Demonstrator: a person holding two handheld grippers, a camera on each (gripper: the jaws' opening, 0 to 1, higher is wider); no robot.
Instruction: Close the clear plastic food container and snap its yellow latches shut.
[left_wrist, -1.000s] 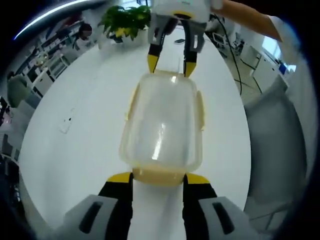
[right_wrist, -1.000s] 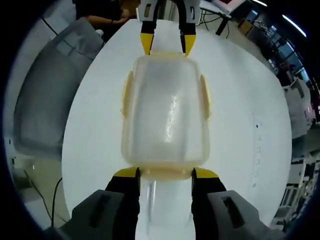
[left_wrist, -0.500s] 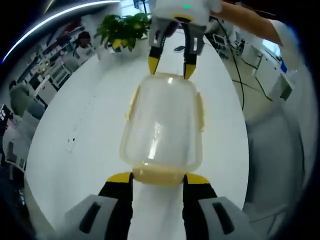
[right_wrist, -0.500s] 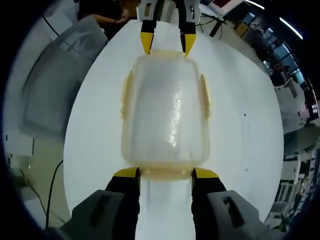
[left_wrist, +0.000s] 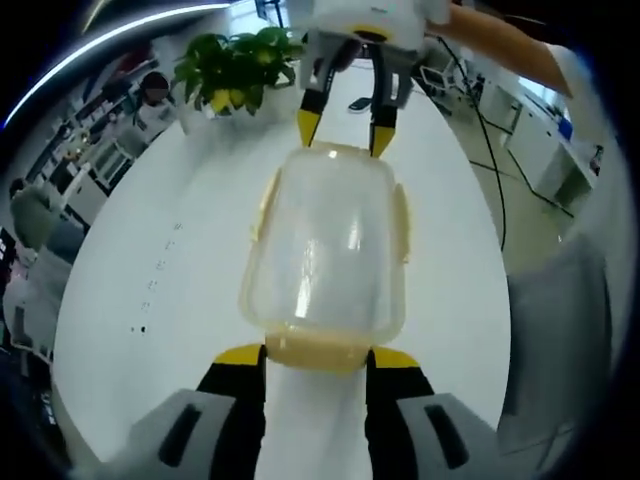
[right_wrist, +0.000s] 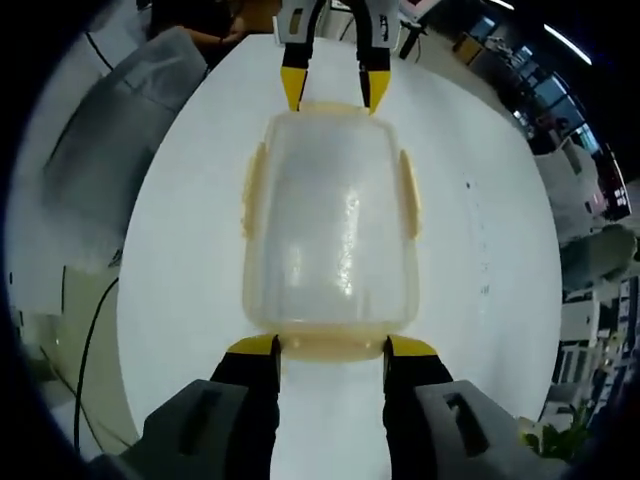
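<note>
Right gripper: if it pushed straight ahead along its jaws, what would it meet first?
The right gripper would meet the yellow end latch of the clear container at once; its jaws already flank it, apparently touching. Beyond lies the left gripper.

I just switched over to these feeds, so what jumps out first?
The clear plastic food container with yellow latches sits mid-frame on the round white table, lid on. The left claw brackets one short end and the right claw the opposite end, each with its yellow-tipped jaws spread beside an end latch. A green potted plant stands at the table's far edge.
</note>
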